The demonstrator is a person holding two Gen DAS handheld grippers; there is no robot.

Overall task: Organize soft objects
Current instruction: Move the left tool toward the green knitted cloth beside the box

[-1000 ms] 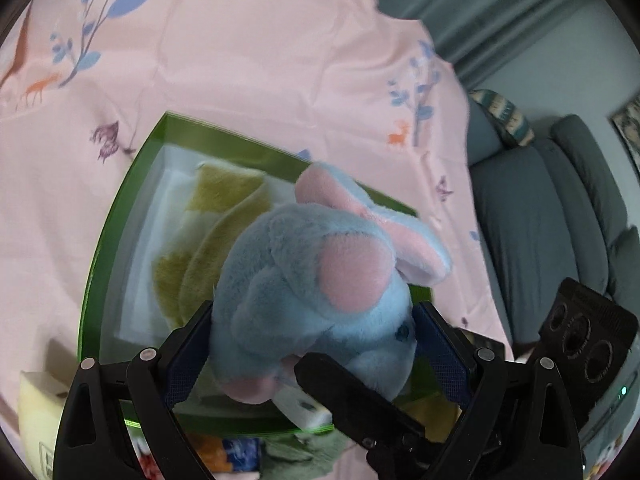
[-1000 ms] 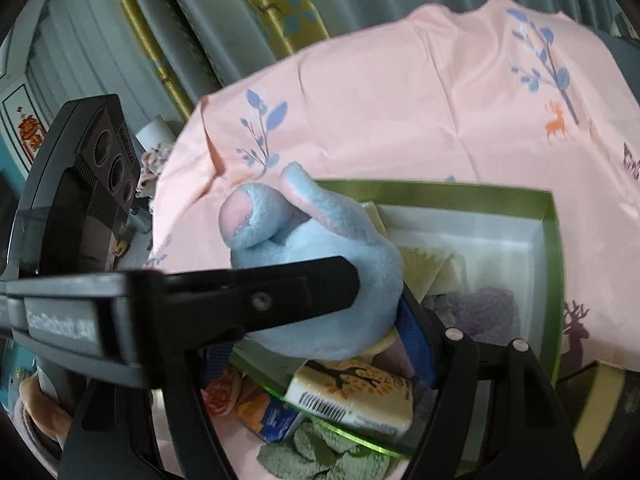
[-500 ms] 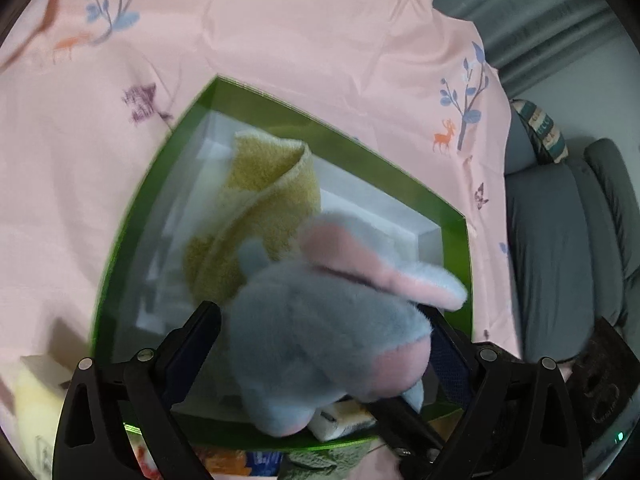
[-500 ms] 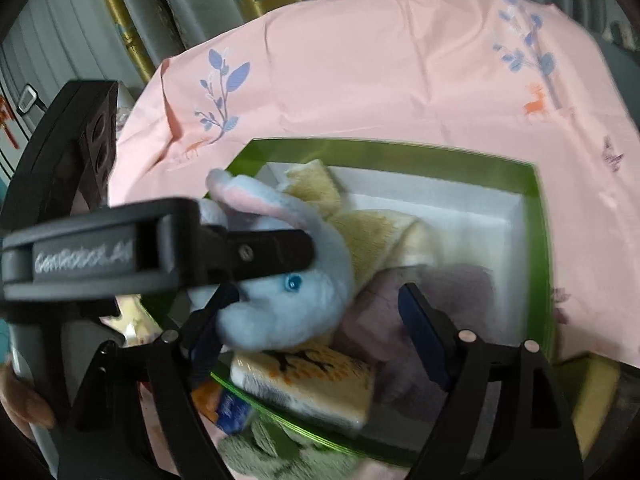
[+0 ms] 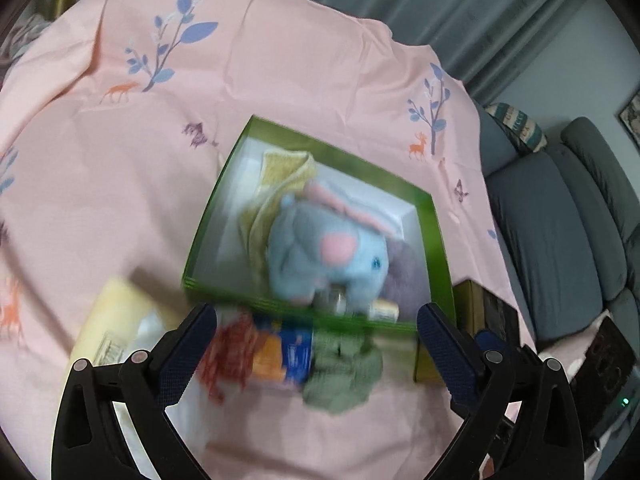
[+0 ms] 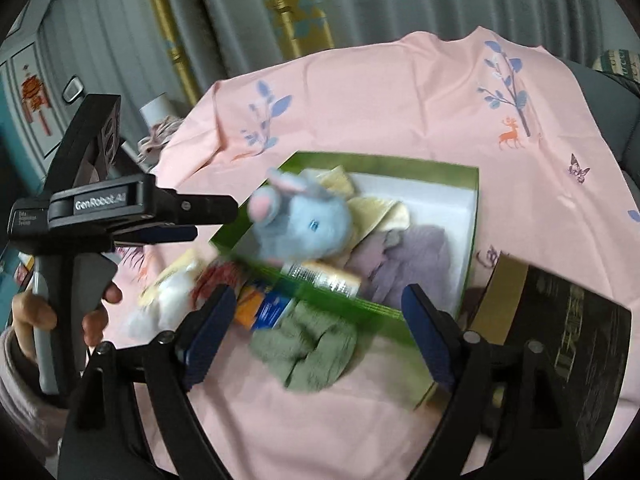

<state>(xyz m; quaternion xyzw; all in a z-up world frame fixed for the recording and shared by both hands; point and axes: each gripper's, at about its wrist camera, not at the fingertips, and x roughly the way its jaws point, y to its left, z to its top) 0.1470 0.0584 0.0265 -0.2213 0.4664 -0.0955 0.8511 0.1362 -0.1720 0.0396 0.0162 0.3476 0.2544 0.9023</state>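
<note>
1. A blue plush rabbit with pink ears sat inside a green open box on a tabletop draped in a pink patterned cloth. It rested against a folded yellow towel and beside a lilac cloth.

2. The left hand-held gripper stood wide open and empty – the rabbit lay apart from it, ahead of its fingers, inside the box.

3. The right hand-held gripper was also wide and empty; its jaws had just been opening, with nothing between them. The rabbit lay ahead of it, towards the left side of the box.

4. Just outside the box's near wall lay a crumpled green cloth, an orange-and-blue packet and something red, blurred – all between and just ahead of the open fingers.

5. The green cloth looked light, limp and easily squashed, unlikely to slip or break. It would probably be best pinched at the thick bunched middle, since a loose edge would likely let it unfurl and drag.
</note>
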